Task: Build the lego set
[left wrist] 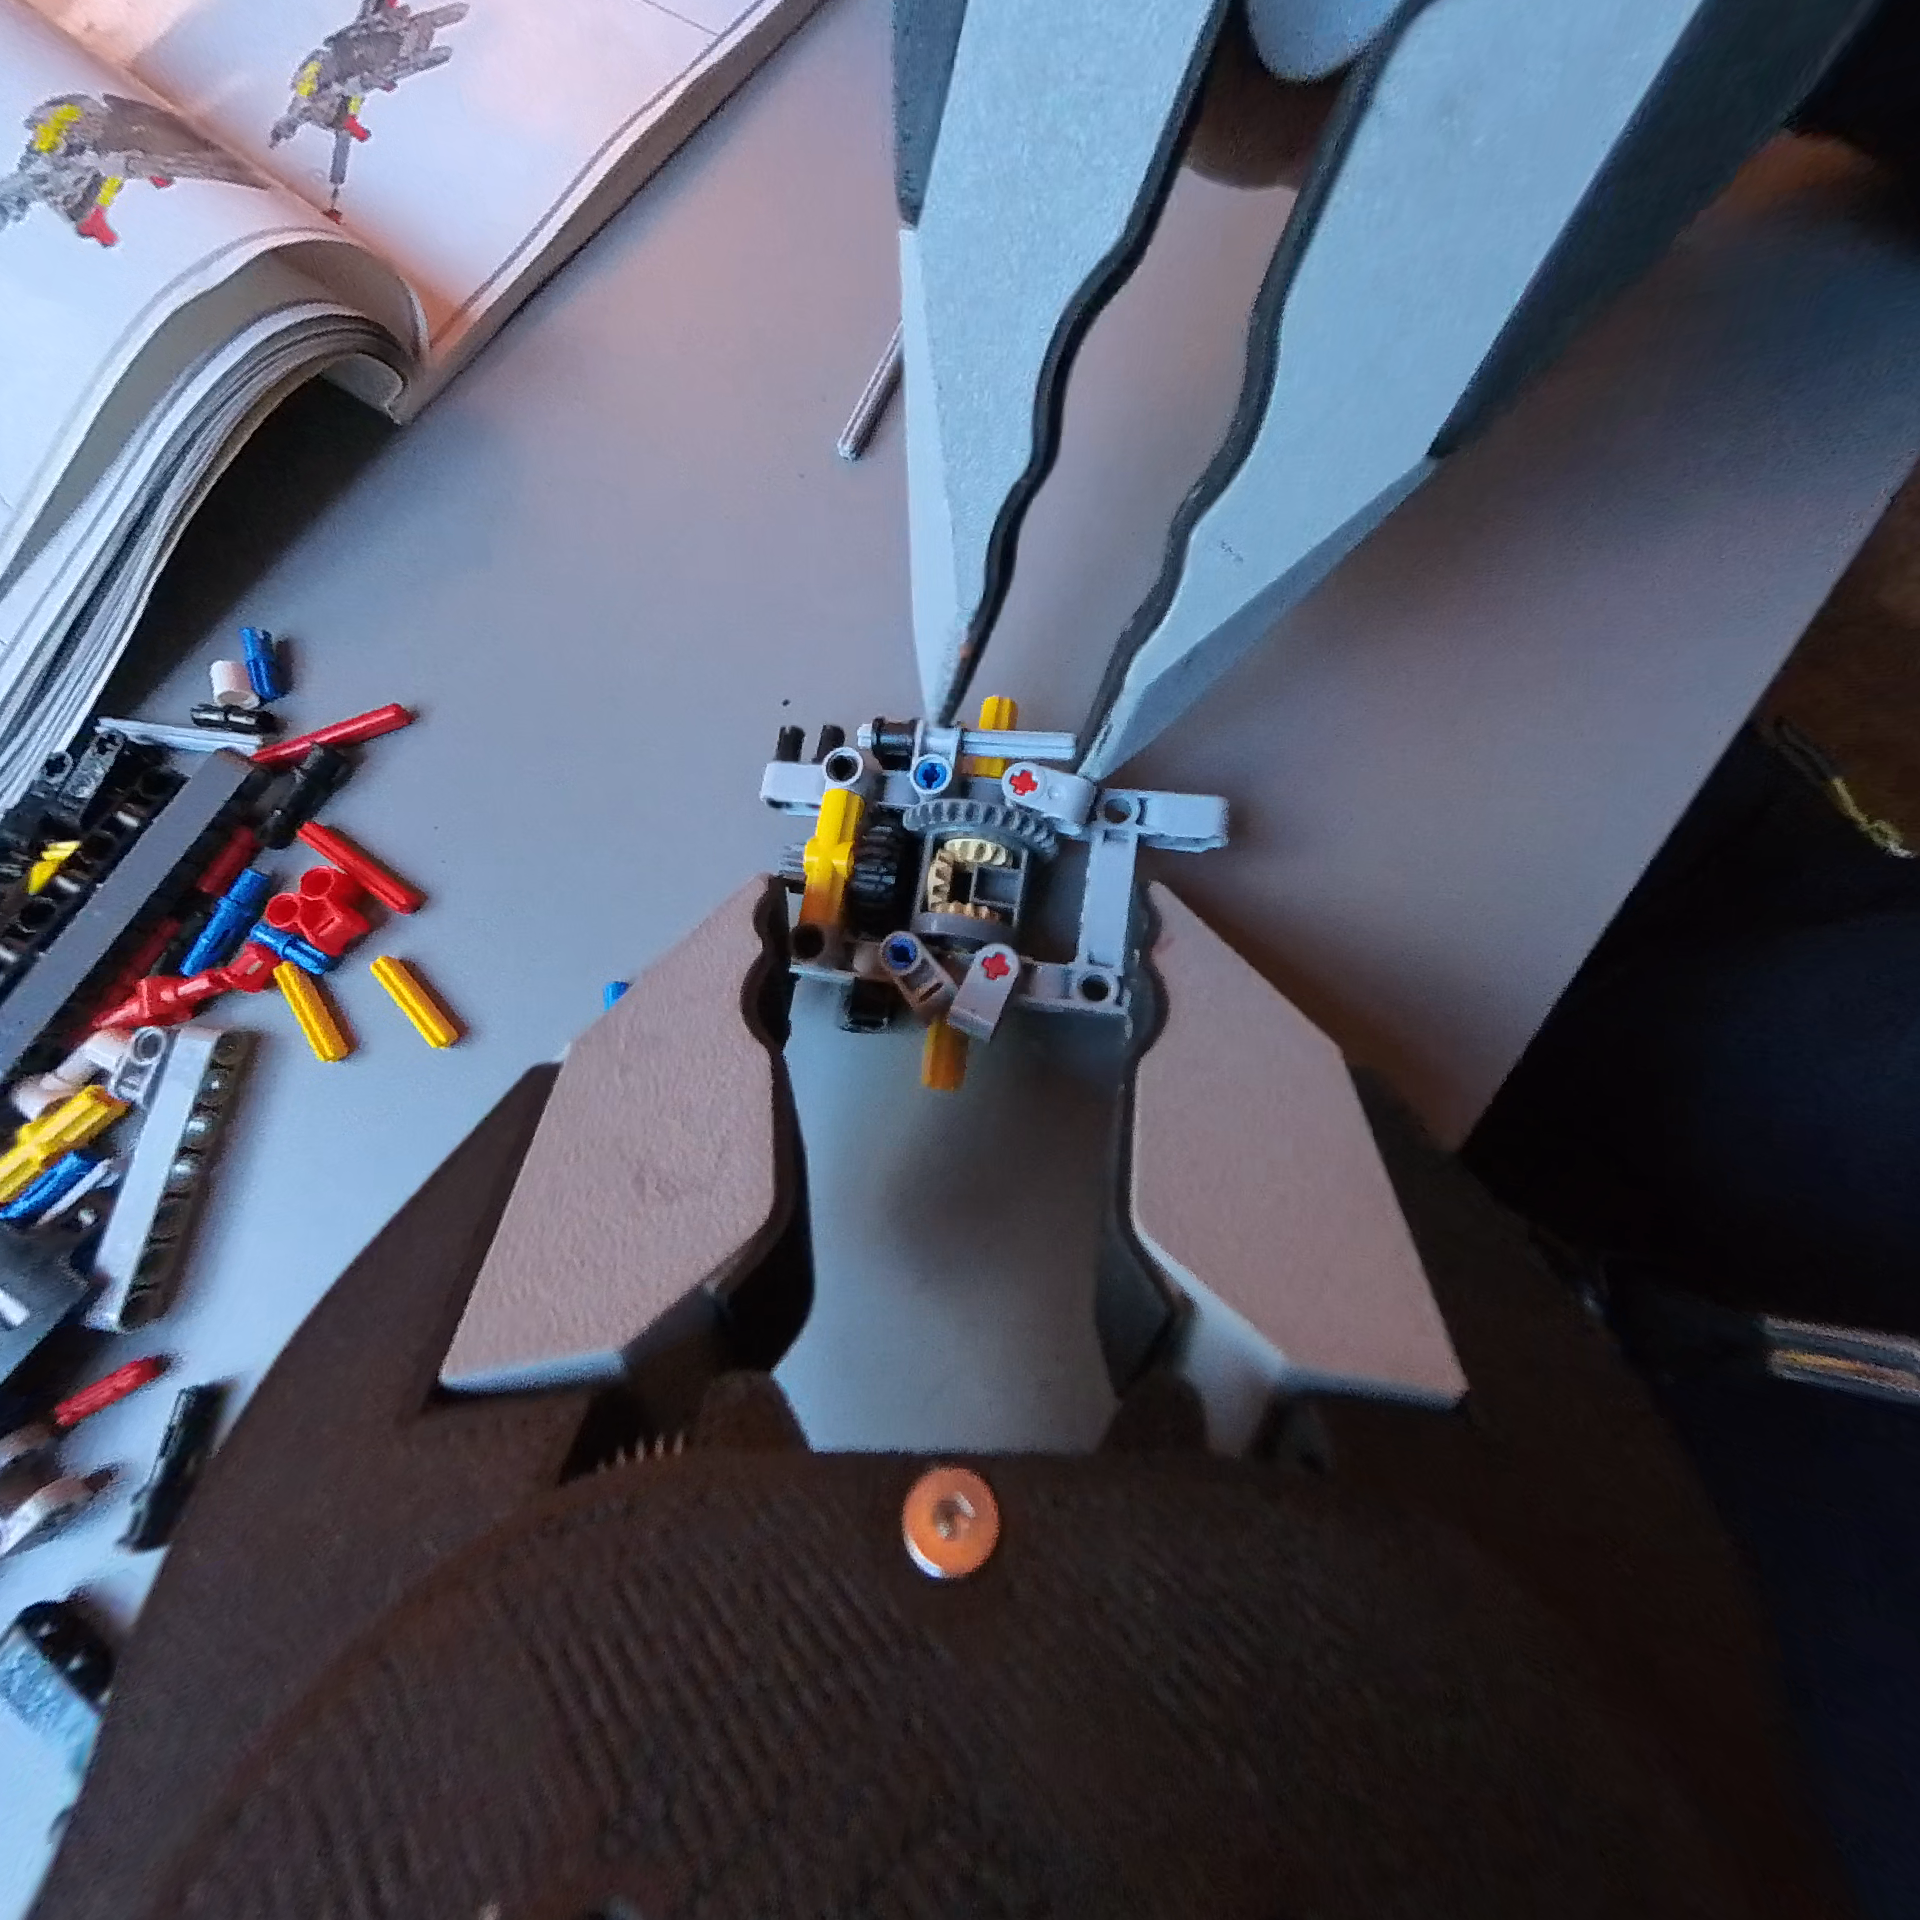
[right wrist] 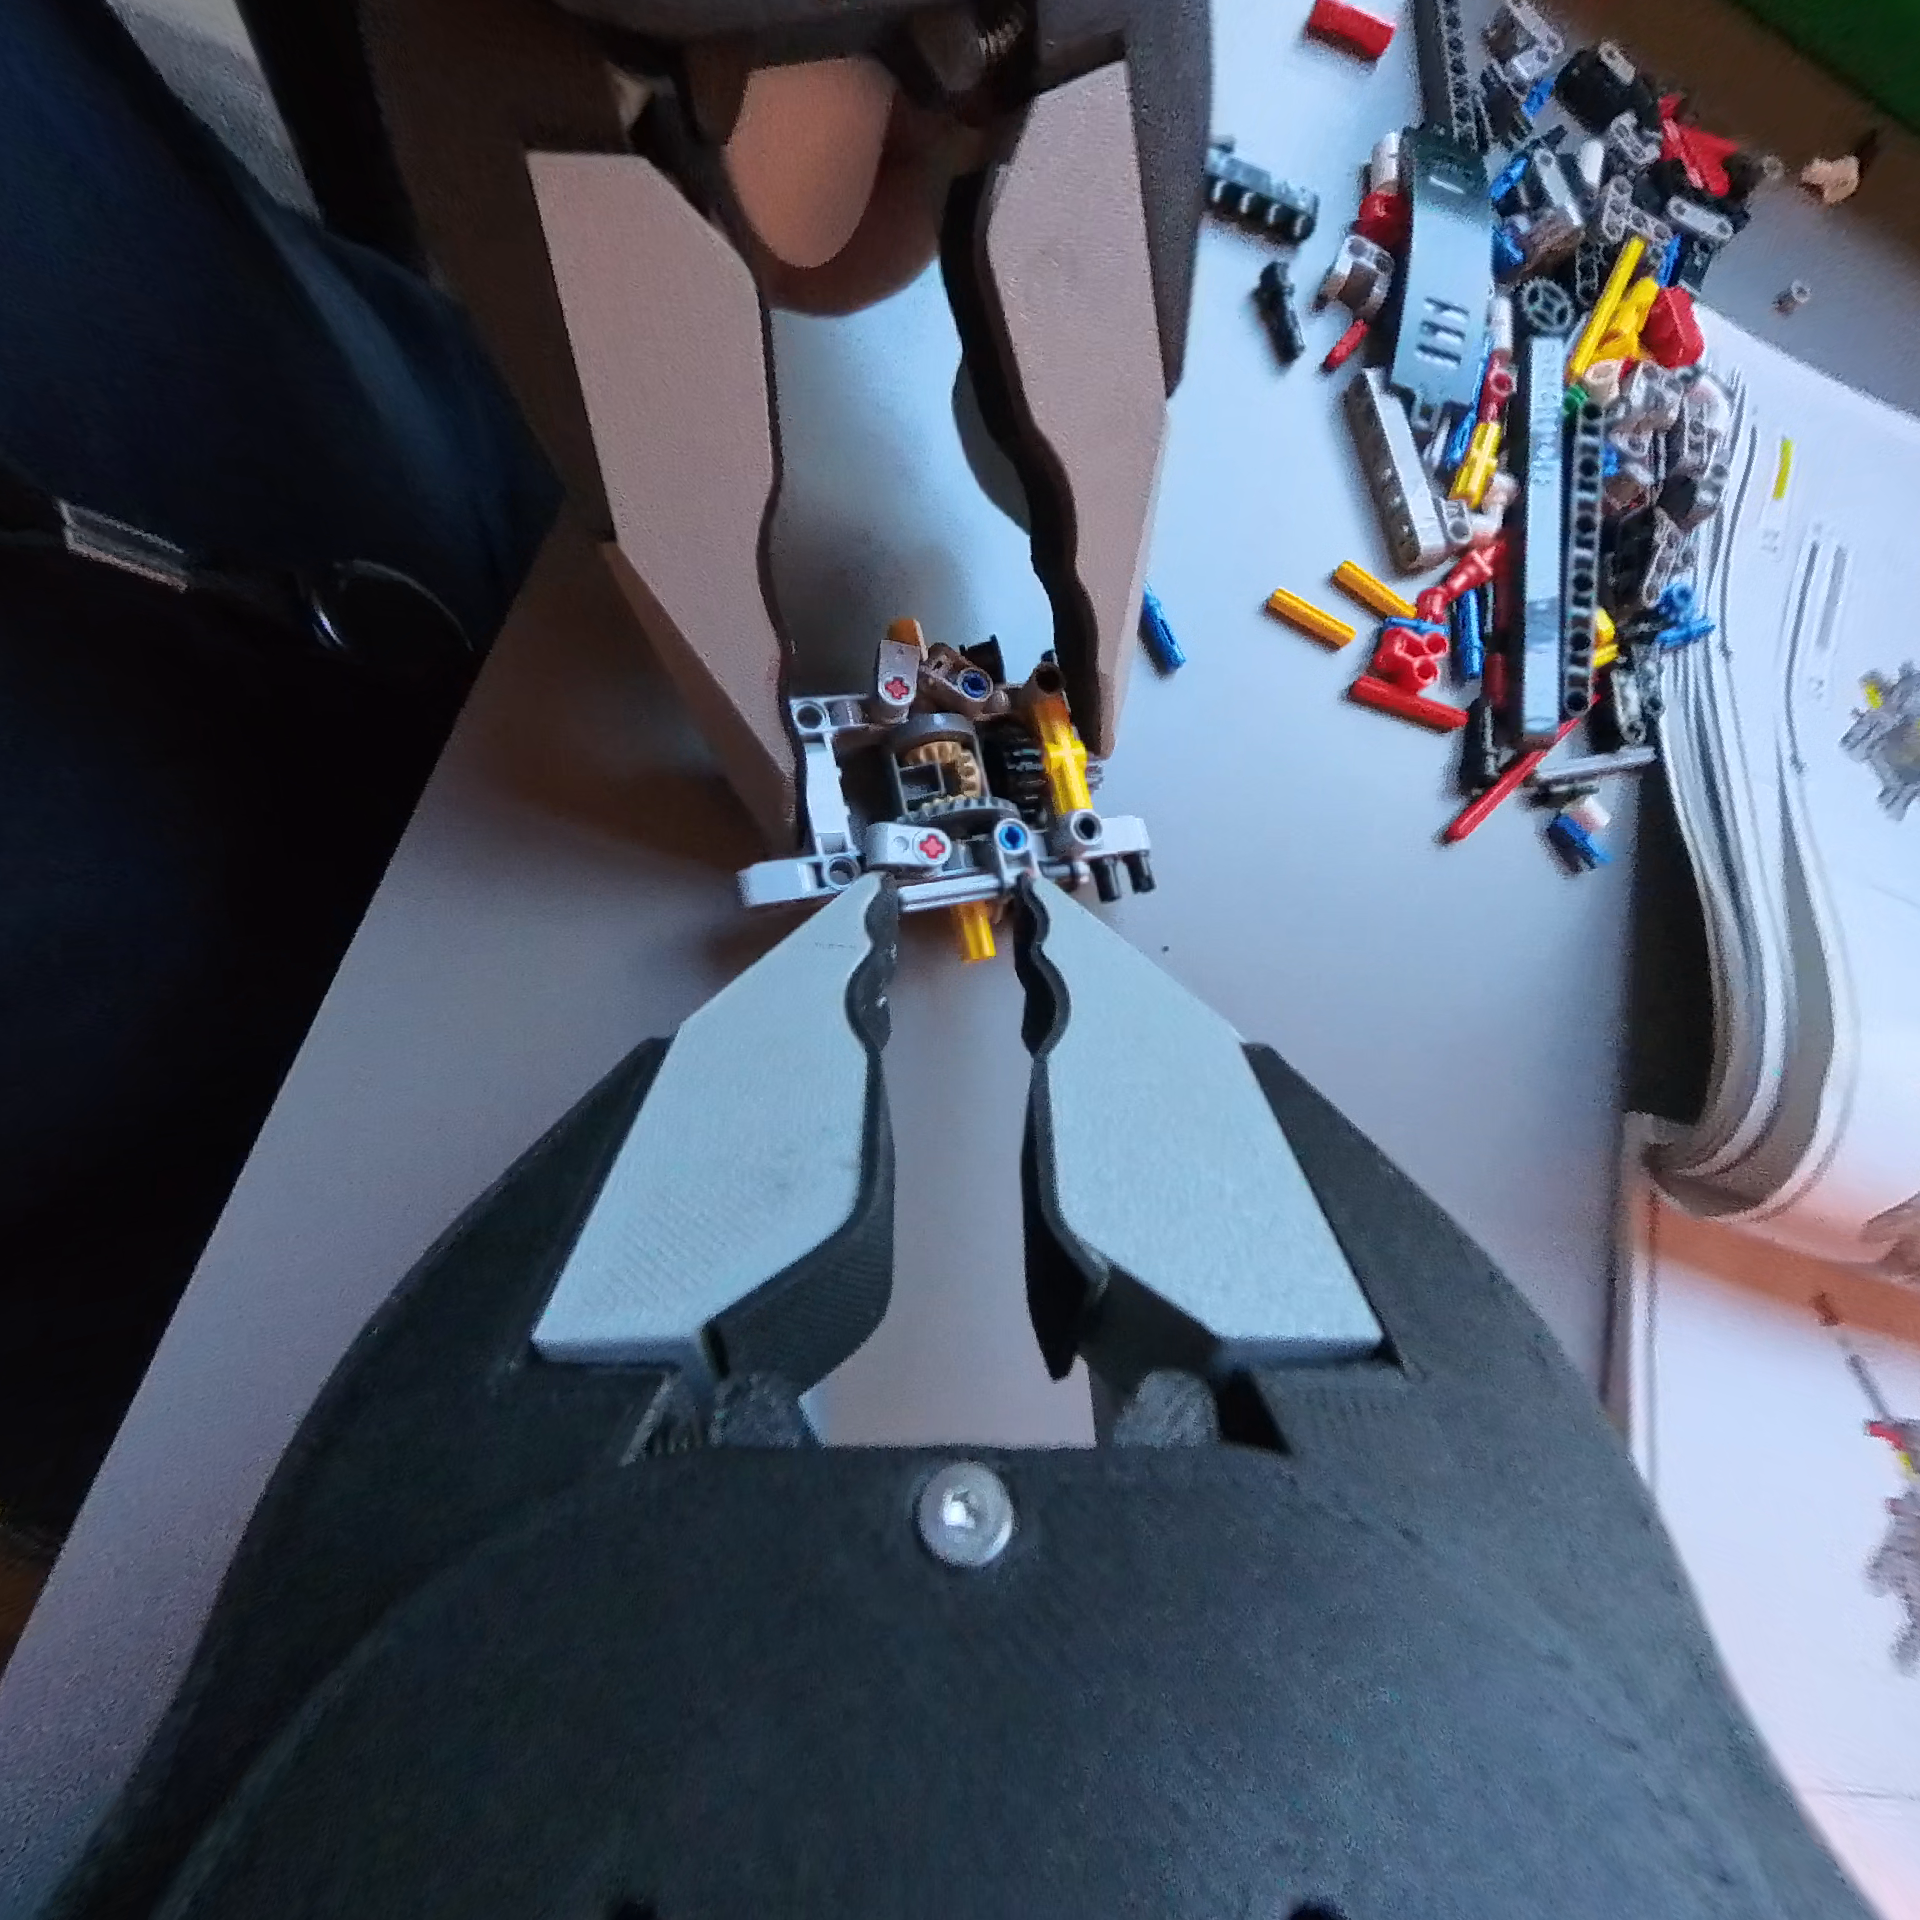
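Toy gear assembly (left wrist: 956, 873): light, rigid, snap-fit, likely fragile. Left tool (left wrist: 956, 935) clamped its grey frame sides; right tool (right wrist: 951, 894), at 12 o'clock, pinched its grey cross-bar (right wrist: 935, 888).

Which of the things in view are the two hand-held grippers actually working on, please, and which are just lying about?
In hand:
- gear assembly, clamped by left hand-held gripper
- its light grey axle, at right hand-held gripper

Lying about:
- loose parts pile
- open instruction booklet
- two yellow axles
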Available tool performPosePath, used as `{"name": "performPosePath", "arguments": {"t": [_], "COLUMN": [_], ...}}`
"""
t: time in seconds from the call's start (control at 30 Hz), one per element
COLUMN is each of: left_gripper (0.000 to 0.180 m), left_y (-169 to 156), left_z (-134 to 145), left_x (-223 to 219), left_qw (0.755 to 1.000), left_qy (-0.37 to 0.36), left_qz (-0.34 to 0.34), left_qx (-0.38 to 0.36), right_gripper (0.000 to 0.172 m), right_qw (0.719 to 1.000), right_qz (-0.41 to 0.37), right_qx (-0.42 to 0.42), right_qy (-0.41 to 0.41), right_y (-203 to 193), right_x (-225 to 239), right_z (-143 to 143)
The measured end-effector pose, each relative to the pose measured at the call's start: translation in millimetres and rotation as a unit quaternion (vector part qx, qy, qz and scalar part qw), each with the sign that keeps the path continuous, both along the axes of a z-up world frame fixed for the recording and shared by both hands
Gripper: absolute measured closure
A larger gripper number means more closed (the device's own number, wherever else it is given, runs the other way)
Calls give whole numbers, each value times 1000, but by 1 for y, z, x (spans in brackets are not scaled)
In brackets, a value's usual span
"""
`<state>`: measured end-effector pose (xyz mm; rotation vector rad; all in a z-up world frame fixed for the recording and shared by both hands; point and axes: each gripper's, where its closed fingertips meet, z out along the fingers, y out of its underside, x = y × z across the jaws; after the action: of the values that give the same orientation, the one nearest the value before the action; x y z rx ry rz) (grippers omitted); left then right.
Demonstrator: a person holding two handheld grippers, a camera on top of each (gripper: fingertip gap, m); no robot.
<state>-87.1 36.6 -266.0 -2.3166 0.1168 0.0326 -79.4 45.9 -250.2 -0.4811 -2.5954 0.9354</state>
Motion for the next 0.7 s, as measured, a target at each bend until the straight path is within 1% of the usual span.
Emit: {"name": "performPosePath", "arguments": {"t": [0.07,0.17,0.4,0.53,0.57,0.6,0.67,0.7], "left_gripper": [117,117,117,117,117,117,117,117], "left_y": [0,0,0,0,0,1,1,2], "left_z": [0,0,0,1,2,1,1,1], "left_x": [0,0,0,-5,-17,-11,-11,-9], "left_qw": [1000,1000,1000,1000,999,1000,999,998], "left_qy": [-5,1,-13,-8,11,14,47,54], "left_qz": [1,3,-4,13,45,17,5,-2], "left_qx": [3,4,-1,9,14,14,10,12], "right_gripper": [153,153,155,155,172,172,172,172], "right_qw": [1000,1000,1000,1000,1000,999,999,998], "right_qz": [-9,-8,-3,-17,-18,-12,1,22], "right_qx": [-17,-14,-8,-9,-10,-42,-45,-53], "right_qy": [-7,-3,-14,-2,1,4,-10,-26], "right_y": [1,0,0,0,0,-9,-14,-17], "right_x": [0,0,0,-2,-2,-1,2,8], "right_z": [0,0,1,1,2,7,4,4]}}
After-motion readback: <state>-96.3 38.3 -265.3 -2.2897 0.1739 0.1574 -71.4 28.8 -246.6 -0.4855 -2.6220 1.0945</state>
